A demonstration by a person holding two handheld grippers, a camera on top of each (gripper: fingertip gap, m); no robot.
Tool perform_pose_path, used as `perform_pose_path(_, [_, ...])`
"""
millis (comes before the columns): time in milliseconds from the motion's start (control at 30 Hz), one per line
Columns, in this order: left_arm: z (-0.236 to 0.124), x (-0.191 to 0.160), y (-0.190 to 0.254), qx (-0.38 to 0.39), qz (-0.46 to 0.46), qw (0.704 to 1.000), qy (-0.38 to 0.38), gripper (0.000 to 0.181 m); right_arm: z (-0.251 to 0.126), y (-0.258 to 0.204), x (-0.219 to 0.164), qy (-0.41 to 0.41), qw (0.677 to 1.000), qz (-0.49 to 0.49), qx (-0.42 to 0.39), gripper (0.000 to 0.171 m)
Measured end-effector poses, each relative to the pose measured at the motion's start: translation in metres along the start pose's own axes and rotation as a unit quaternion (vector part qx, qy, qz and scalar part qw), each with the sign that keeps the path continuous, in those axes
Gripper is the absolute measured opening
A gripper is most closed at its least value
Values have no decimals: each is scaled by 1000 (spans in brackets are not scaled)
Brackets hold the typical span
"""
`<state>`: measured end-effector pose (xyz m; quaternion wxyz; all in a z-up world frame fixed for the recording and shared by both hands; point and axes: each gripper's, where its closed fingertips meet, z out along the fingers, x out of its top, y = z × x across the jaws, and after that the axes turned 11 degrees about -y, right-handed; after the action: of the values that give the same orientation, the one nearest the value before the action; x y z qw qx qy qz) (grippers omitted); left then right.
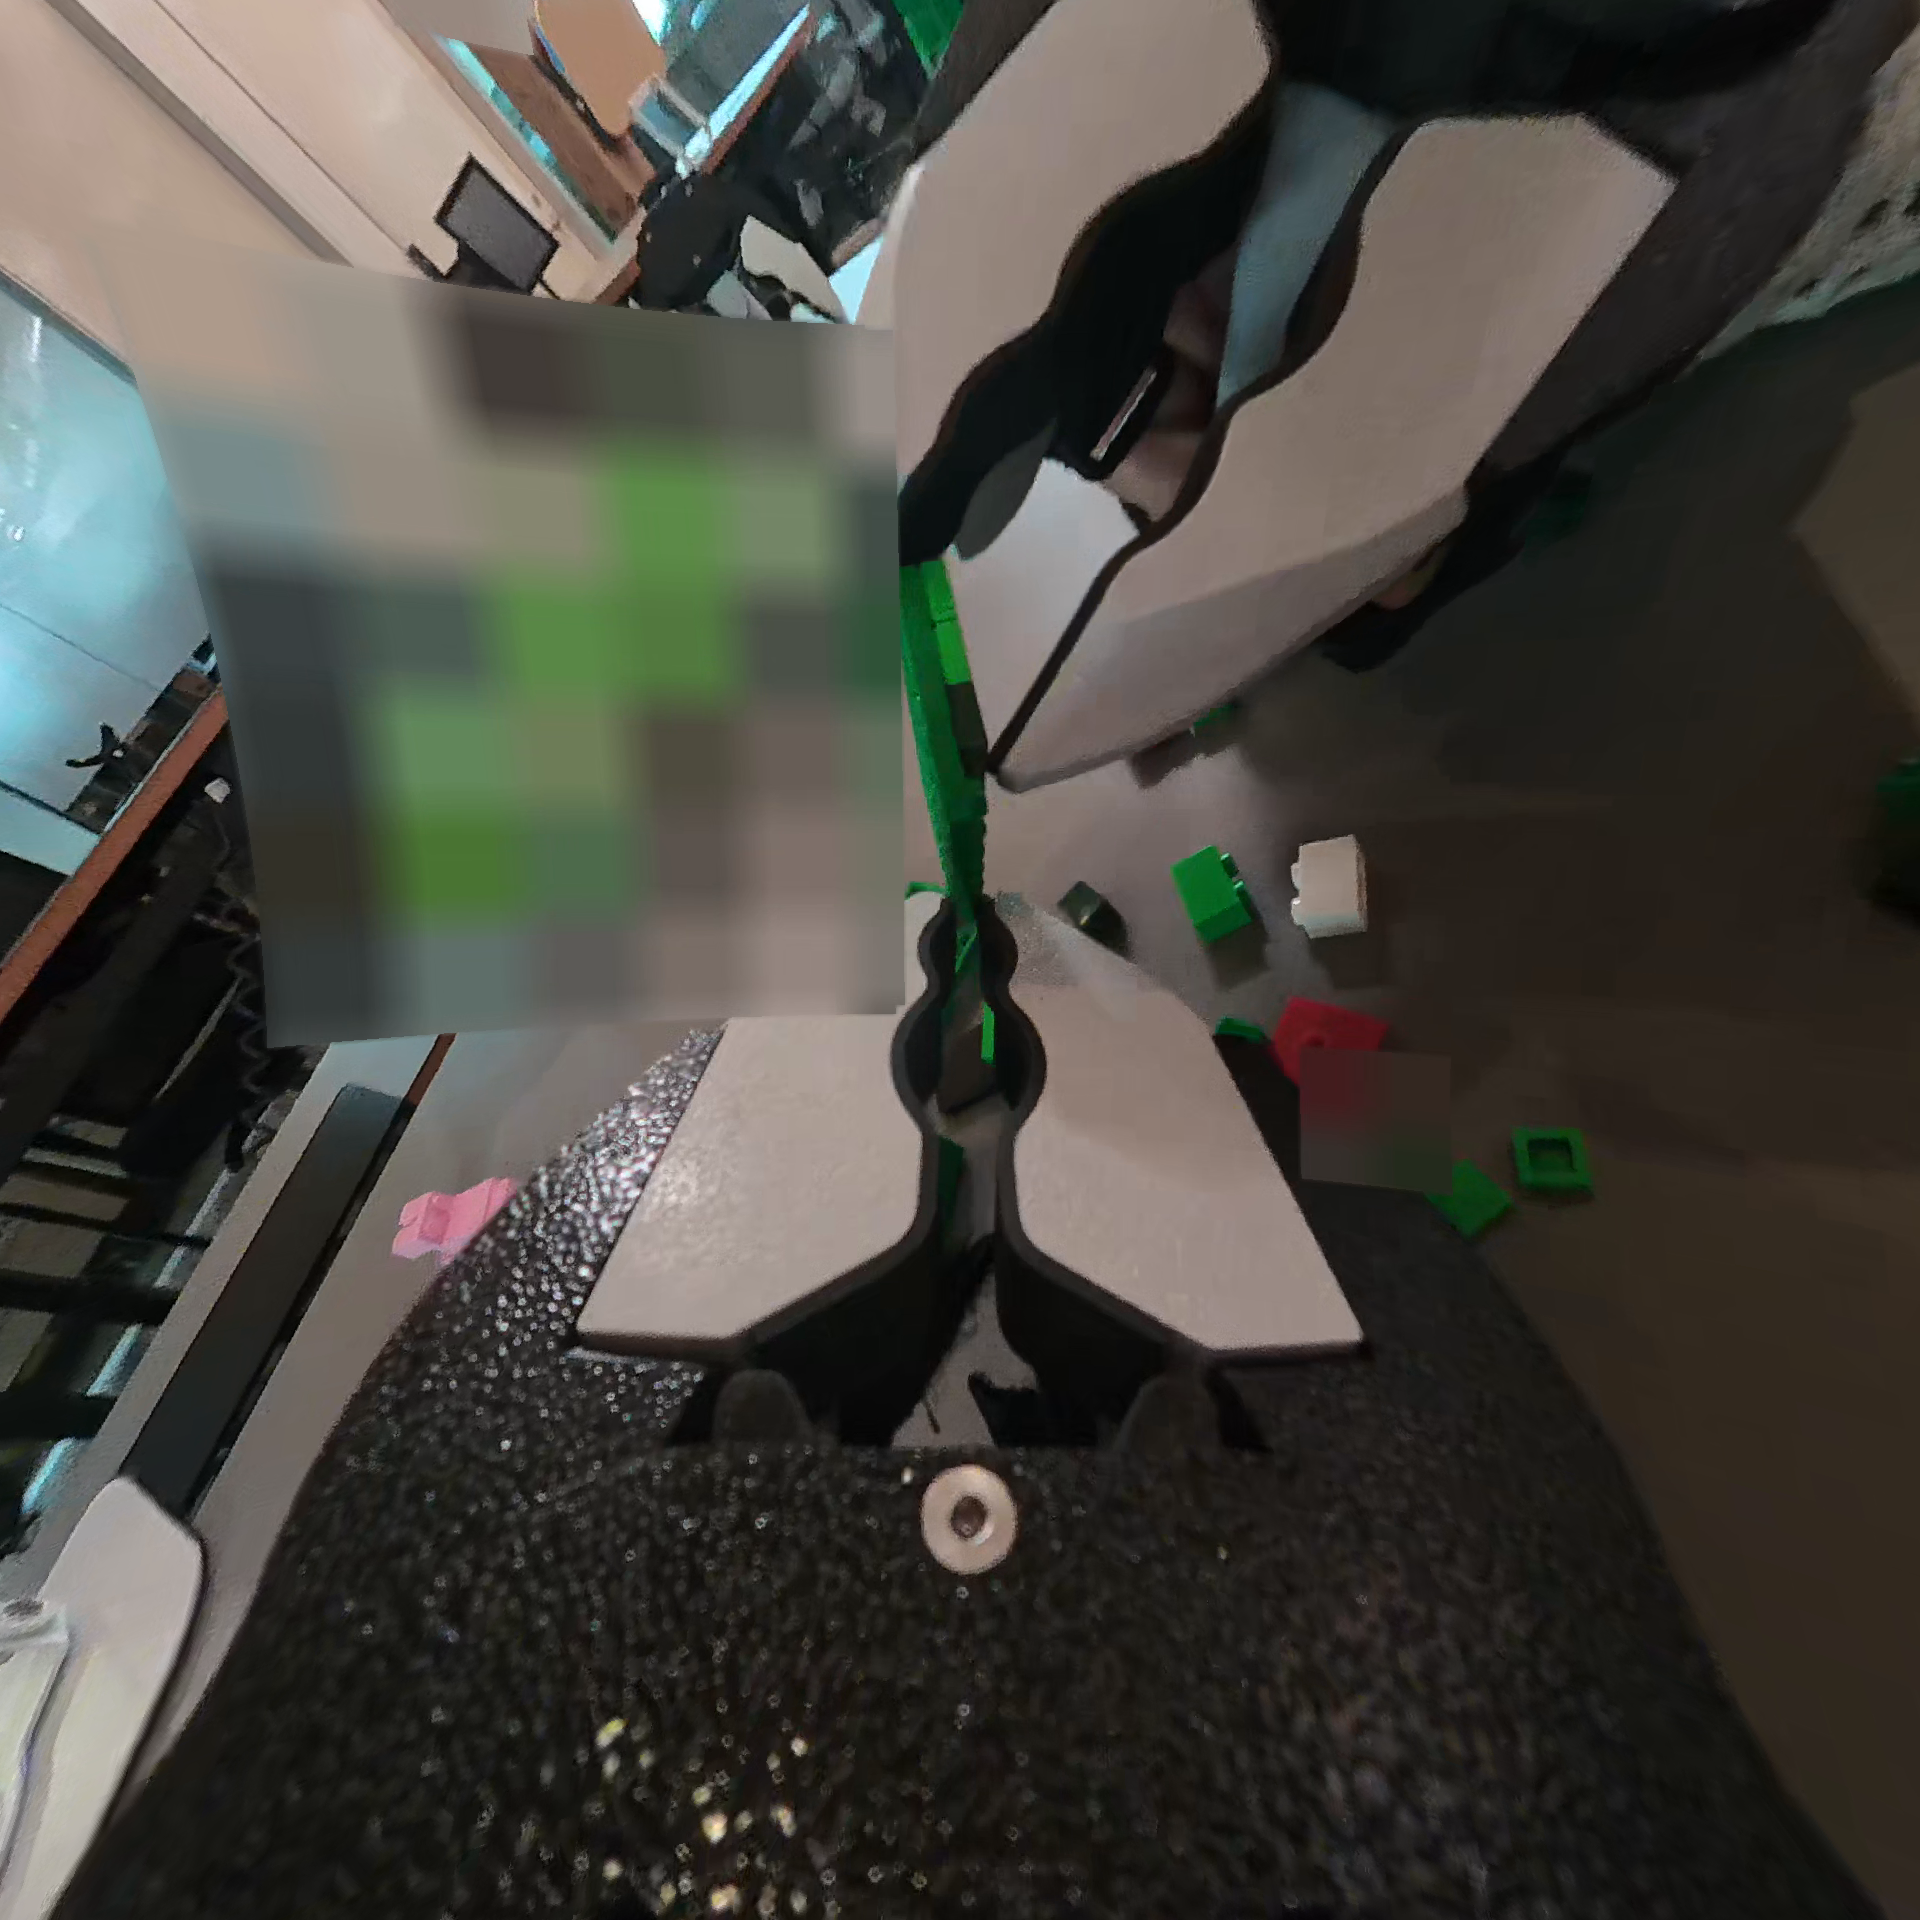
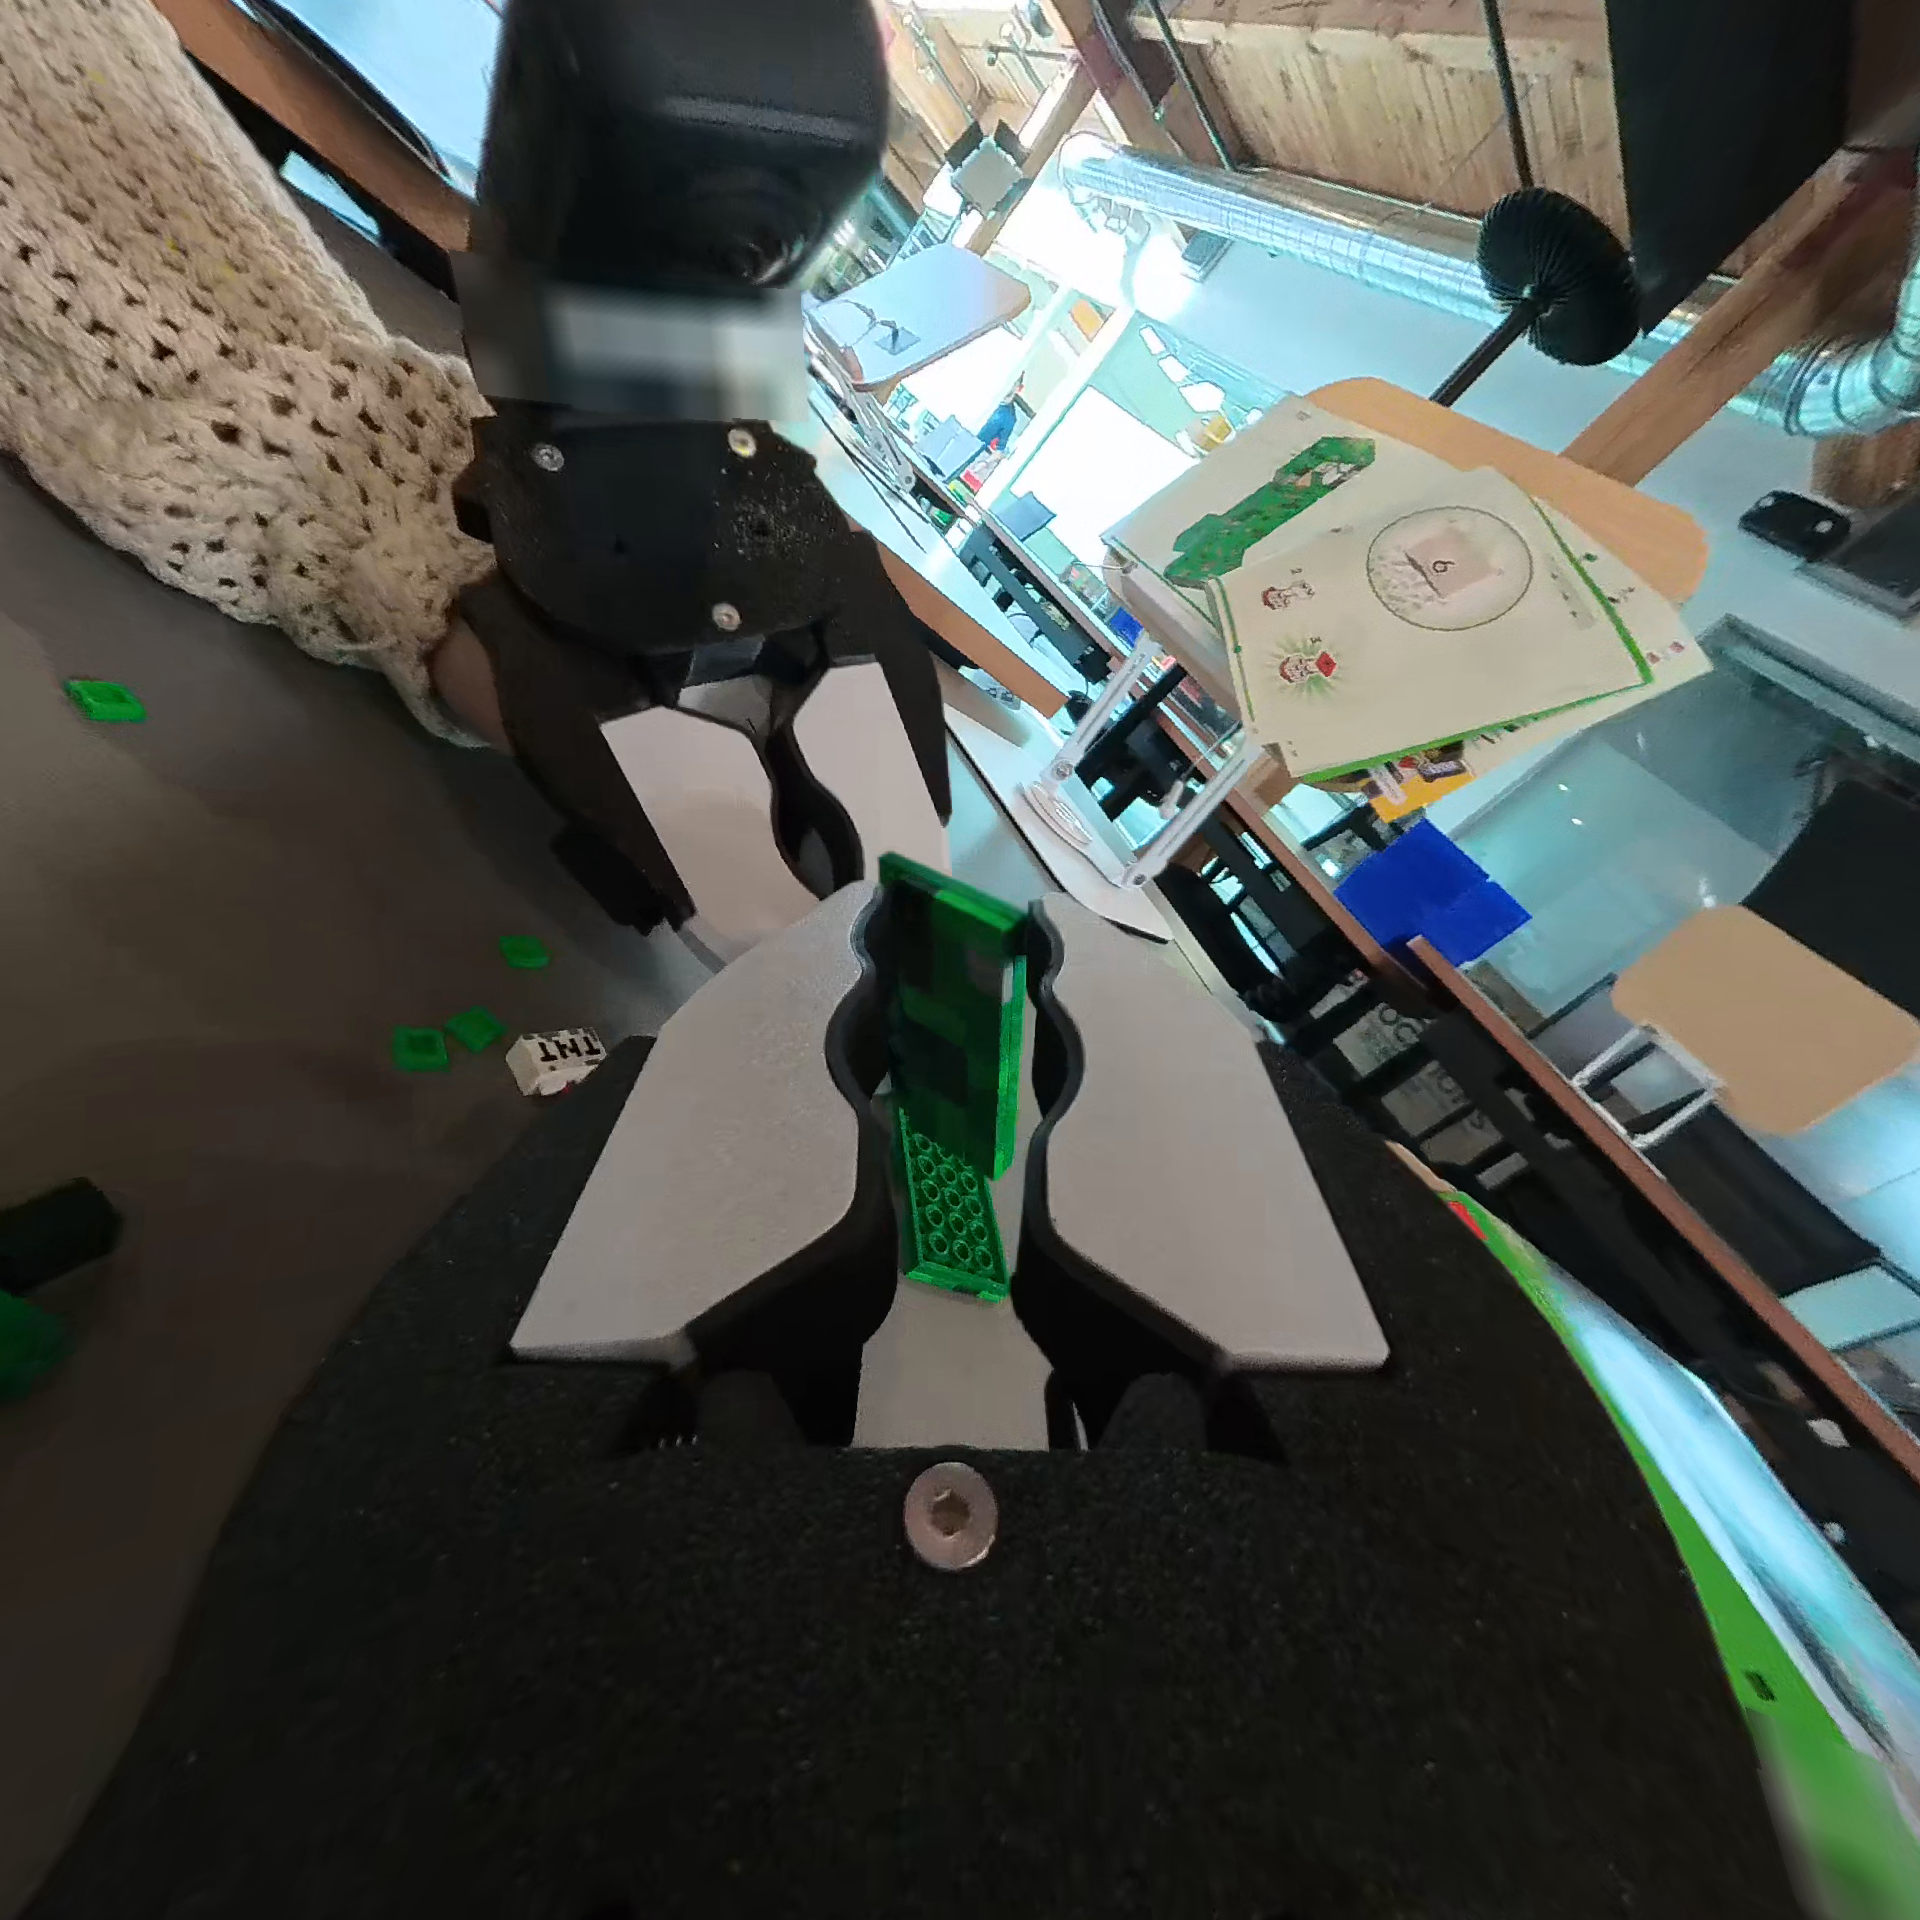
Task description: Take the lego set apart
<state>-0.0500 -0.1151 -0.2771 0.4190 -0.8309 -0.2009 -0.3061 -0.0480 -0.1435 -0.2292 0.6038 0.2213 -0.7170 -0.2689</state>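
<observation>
The lego set is a long green plate [image 2: 951,1216] with green and dark tiles on one face, held in the air between both grippers. In the right wrist view my right gripper [image 2: 956,925] is shut on it, the plate standing on edge between the fingers. My left gripper [image 2: 821,852] faces it from beyond, held by a hand in a knitted sleeve [image 2: 208,364]. In the left wrist view my left gripper [image 1: 966,925] is shut on the thin edge of the same plate [image 1: 940,707]. The right gripper [image 1: 966,644] clamps it from above.
Loose pieces lie on the grey table: a green brick [image 1: 1210,894], a white brick [image 1: 1330,888], a red piece [image 1: 1330,1029], green tiles [image 2: 447,1039] and a white printed block [image 2: 556,1060]. An instruction booklet [image 2: 1434,613] stands on a holder at the right.
</observation>
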Motion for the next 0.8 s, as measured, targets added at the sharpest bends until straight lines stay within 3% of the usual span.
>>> perform_pose_path(167, [3,-8,-5,55,63,996,-42,3,3,-3,-5,-22,999,-26,-8,22])
perform_pose_path(367, [5,-15,-8,65,72,994,-59,3,5,-3,-10,-42,996,-76,-27,23])
perform_pose_path(567, [6,-30,-25,165,199,957,-132,3,12,-5,-42,-136,976,-170,-30,12])
perform_pose_path(667, [-1,-19,-38,213,174,957,-96,5,11,-3,-39,-140,977,-157,-31,6])
perform_pose_path(733, [-11,-4,-51,251,122,959,-42,25,6,9,-28,-109,991,-76,-34,6])
perform_pose_path(800, [-16,6,-54,252,89,964,6,64,0,20,-16,-54,997,54,-3,6])
